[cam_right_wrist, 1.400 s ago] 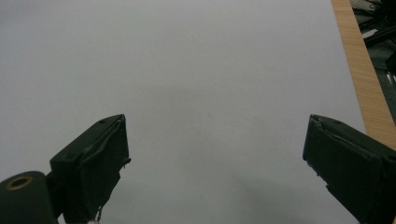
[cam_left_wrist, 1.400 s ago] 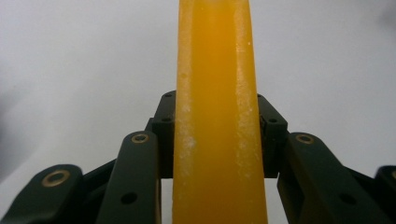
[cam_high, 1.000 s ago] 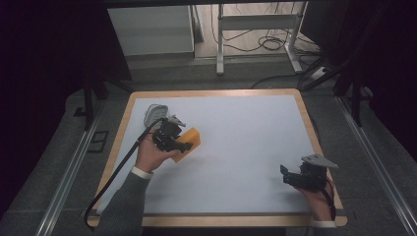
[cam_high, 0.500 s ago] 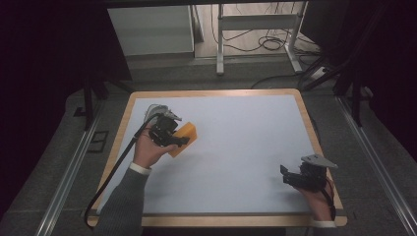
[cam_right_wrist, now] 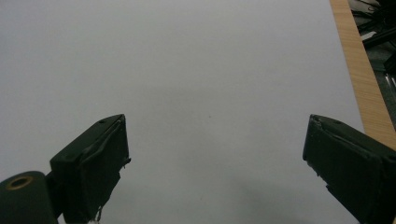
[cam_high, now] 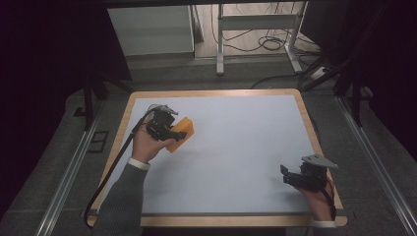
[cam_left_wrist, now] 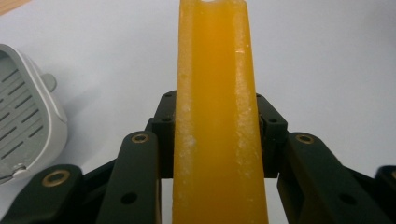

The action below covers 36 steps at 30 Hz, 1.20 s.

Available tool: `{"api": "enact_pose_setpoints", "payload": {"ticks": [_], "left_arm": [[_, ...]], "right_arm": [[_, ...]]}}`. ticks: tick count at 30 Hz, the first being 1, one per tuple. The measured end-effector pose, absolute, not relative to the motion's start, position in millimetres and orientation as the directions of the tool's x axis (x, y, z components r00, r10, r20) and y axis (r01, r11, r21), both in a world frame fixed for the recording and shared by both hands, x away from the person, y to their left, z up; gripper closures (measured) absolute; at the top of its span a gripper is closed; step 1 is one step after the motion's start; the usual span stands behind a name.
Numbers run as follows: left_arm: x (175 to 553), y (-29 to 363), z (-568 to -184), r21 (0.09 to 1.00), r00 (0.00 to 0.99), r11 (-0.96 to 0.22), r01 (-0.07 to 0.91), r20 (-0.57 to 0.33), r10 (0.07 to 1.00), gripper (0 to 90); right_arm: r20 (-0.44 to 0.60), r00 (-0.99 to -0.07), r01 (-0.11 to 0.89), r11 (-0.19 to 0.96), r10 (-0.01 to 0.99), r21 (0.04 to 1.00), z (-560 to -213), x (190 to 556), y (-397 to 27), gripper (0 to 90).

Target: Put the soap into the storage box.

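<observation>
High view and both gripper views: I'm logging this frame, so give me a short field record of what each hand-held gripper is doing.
left hand-held gripper: shut on orange block, at table's left
right hand-held gripper: open, nothing between jaws, near table's right front corner
grey slotted object: lies beside the left gripper
surface: pale sheet on wooden-edged table

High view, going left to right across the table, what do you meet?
Left gripper shut on the orange rectangular block → bare pale blue table mat → open right gripper.
</observation>
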<state>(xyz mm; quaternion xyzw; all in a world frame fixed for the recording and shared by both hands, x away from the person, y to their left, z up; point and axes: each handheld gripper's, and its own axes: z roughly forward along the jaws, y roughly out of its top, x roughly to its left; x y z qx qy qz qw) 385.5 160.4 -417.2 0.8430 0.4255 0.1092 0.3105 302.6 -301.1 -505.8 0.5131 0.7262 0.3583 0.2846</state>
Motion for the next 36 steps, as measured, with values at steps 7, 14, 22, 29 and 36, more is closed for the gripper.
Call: {"api": "enact_pose_setpoints", "payload": {"ticks": [7, 14, 22, 29, 36], "left_arm": [[392.5, 163.0, -419.2, 0.616, 0.600, -0.430, 0.660, -0.089, 0.795, 61.1], [401.2, 167.3, -421.5, 0.604, 0.589, -0.418, 0.678, -0.106, 0.801, 61.0], [409.4, 172.8, -424.4, 0.601, 0.564, -0.392, 0.697, -0.122, 0.817, 61.1], [414.6, 179.7, -422.9, 0.600, 0.544, -0.369, 0.710, -0.133, 0.829, 61.1], [419.4, 188.3, -419.4, 0.612, 0.519, -0.335, 0.716, -0.146, 0.842, 61.1]], "right_arm": [[-0.047, -0.310, 0.542, 0.217, 0.949, 0.812, -506.0, 302.7, -301.2, 6.9], [-0.047, -0.310, 0.542, 0.217, 0.950, 0.812, -505.9, 302.5, -301.2, 6.9], [-0.049, -0.310, 0.542, 0.219, 0.949, 0.811, -506.1, 302.6, -301.1, 6.9], [-0.051, -0.311, 0.542, 0.221, 0.949, 0.811, -506.6, 302.8, -300.6, 6.9], [-0.052, -0.313, 0.544, 0.223, 0.948, 0.809, -506.9, 303.0, -300.1, 6.9]]}}
